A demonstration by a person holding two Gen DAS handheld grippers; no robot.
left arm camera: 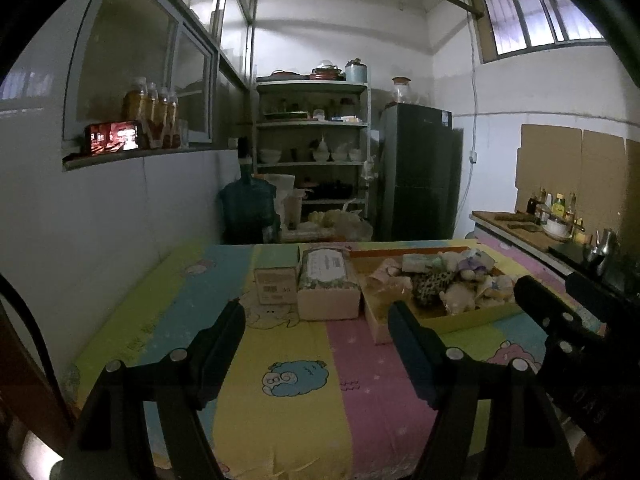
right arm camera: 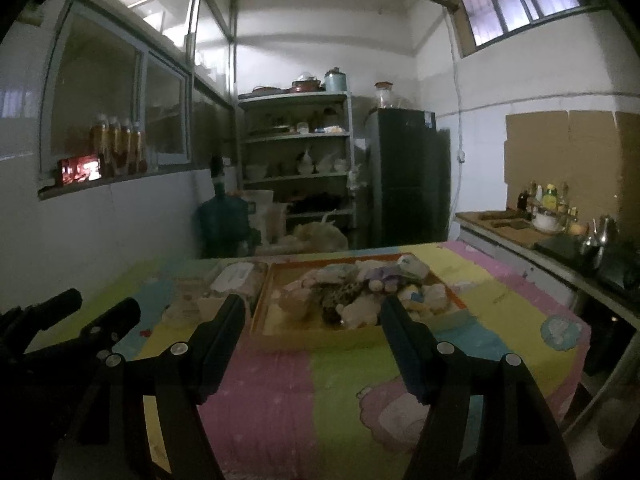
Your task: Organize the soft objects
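Your right gripper [right arm camera: 312, 340] and left gripper [left arm camera: 316, 344] both hang spread and empty over the striped table cover [left arm camera: 288, 420], and the heap of pale soft toys [right arm camera: 360, 300] in the wooden tray [right arm camera: 266, 308] lies straight ahead of the right, nearer it than the left.

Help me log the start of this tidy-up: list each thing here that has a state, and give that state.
left gripper: open, empty, above the cloth.
right gripper: open, empty, short of the tray.
tray: heaped with soft toys.
tissue pack: flat on a box, left of the tray.
green-topped box: closed, upright.
fridge: doors shut.
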